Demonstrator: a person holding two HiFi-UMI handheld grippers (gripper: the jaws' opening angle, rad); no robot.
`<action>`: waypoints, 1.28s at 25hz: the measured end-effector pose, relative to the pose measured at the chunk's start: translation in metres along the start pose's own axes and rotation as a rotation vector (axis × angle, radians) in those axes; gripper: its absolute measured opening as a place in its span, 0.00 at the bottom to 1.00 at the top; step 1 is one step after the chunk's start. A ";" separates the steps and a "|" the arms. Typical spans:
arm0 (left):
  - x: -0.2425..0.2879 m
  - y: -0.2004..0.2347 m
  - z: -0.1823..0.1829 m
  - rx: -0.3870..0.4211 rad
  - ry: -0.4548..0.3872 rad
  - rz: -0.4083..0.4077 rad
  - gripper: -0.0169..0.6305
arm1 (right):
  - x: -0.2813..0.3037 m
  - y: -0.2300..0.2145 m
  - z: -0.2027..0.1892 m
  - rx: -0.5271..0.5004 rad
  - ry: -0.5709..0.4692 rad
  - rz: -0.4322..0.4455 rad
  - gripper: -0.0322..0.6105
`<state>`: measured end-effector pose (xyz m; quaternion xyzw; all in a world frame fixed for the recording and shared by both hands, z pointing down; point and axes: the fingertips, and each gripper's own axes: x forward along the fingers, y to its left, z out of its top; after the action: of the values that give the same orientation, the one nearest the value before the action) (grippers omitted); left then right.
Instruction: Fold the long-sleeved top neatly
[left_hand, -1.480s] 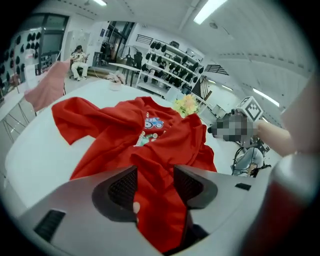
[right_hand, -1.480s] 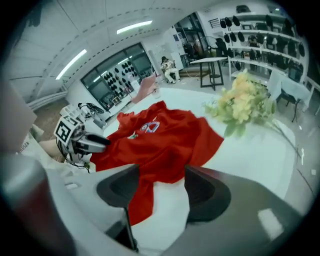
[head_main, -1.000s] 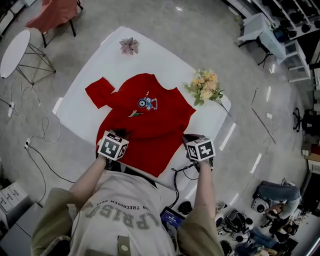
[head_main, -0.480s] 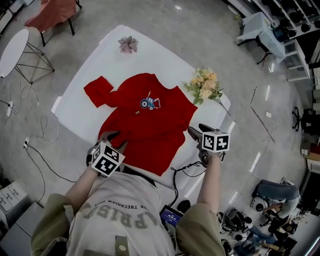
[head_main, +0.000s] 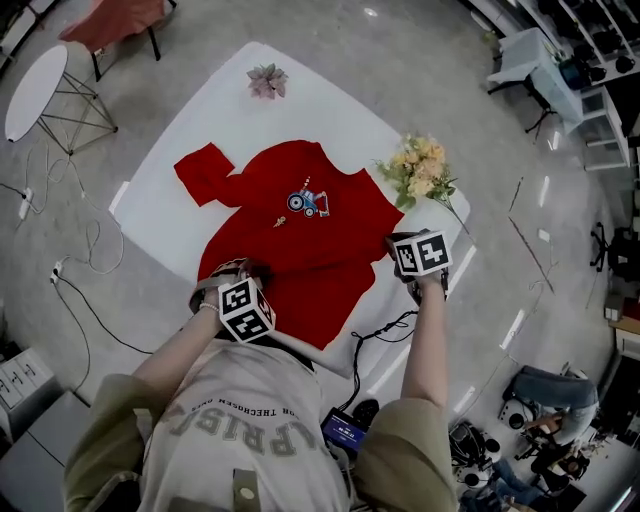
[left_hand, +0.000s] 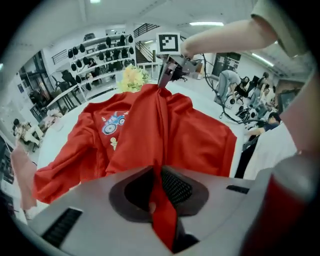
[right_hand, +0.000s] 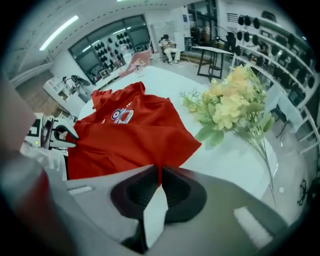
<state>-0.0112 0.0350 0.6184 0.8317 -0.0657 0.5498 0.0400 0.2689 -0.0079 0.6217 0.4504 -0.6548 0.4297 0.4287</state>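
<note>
Moved: left gripper (left_hand: 159, 182), right gripper (right_hand: 160, 175) reclosed, each pinching red top (head_main: 300, 250) | pinches hidden in head view

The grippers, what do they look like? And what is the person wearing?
The left gripper and right gripper are grey, with dark ribbed pads inside the jaws. Each carries a cube with black-and-white square markers. The person wears a pale short-sleeved T-shirt with dark lettering.

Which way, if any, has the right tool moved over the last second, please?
Yes. The right tool has moved away from the person, along the red top's side toward the flowers; its jaws have just closed on the fabric.
</note>
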 end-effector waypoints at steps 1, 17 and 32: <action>-0.004 -0.004 -0.002 -0.020 -0.010 -0.037 0.11 | 0.000 0.000 -0.001 -0.033 0.018 0.009 0.09; -0.028 -0.035 -0.027 -0.227 -0.046 -0.138 0.39 | -0.021 0.139 -0.071 -0.168 -0.132 0.181 0.33; -0.024 -0.046 -0.021 -0.185 -0.014 -0.174 0.41 | 0.013 0.272 -0.179 -0.481 0.153 0.325 0.33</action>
<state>-0.0326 0.0851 0.6052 0.8310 -0.0442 0.5299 0.1635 0.0365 0.2200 0.6329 0.1914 -0.7672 0.3580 0.4967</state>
